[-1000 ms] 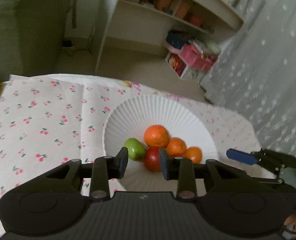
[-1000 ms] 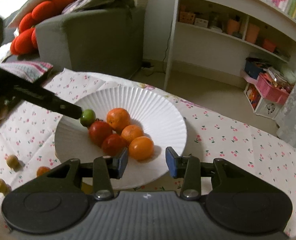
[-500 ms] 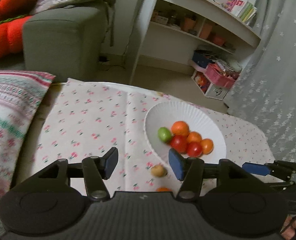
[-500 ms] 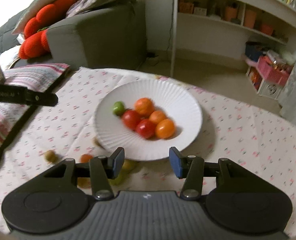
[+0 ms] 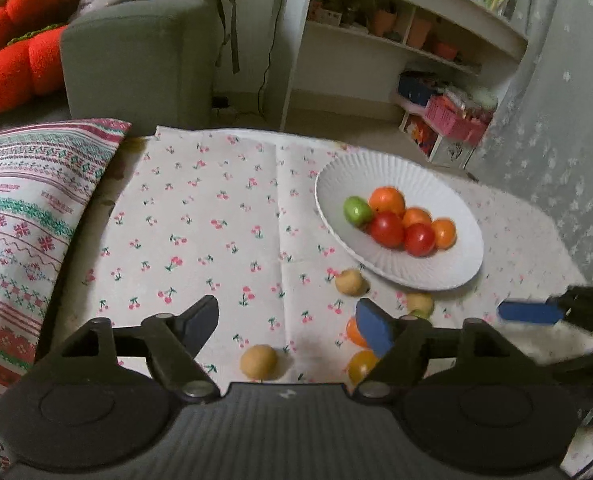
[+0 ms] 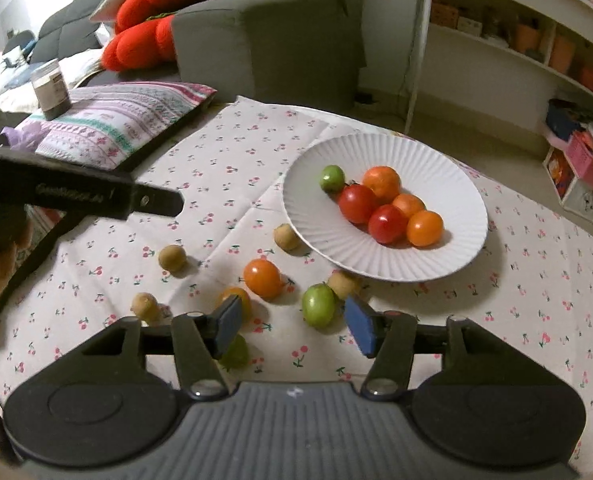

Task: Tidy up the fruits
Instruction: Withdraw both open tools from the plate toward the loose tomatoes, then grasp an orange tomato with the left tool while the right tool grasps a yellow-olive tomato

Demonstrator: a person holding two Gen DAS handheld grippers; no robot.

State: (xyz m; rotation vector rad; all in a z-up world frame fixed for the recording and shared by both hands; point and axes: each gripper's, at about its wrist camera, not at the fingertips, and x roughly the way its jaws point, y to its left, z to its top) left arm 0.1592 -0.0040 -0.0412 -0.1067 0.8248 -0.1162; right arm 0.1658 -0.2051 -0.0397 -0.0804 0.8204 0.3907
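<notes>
A: What did the left wrist view show?
B: The left gripper (image 5: 286,326) hung above the cherry-print cloth (image 5: 200,216), its jaws just having widened with nothing between them. A tan fruit (image 5: 258,362) lay just ahead between the fingers. The white plate (image 5: 448,268) with six fruits sat farther off to the right, and the right finger hid part of an orange fruit (image 5: 352,332).
A: And the right wrist view?
B: The right gripper (image 6: 292,322) was also spread and empty, its jaws just having parted. A green fruit (image 6: 318,305) lay just ahead between the fingertips, an orange fruit (image 6: 262,278) beside it. The plate (image 6: 308,216) stood beyond. The left gripper's finger (image 6: 152,202) reached in from the left.
</notes>
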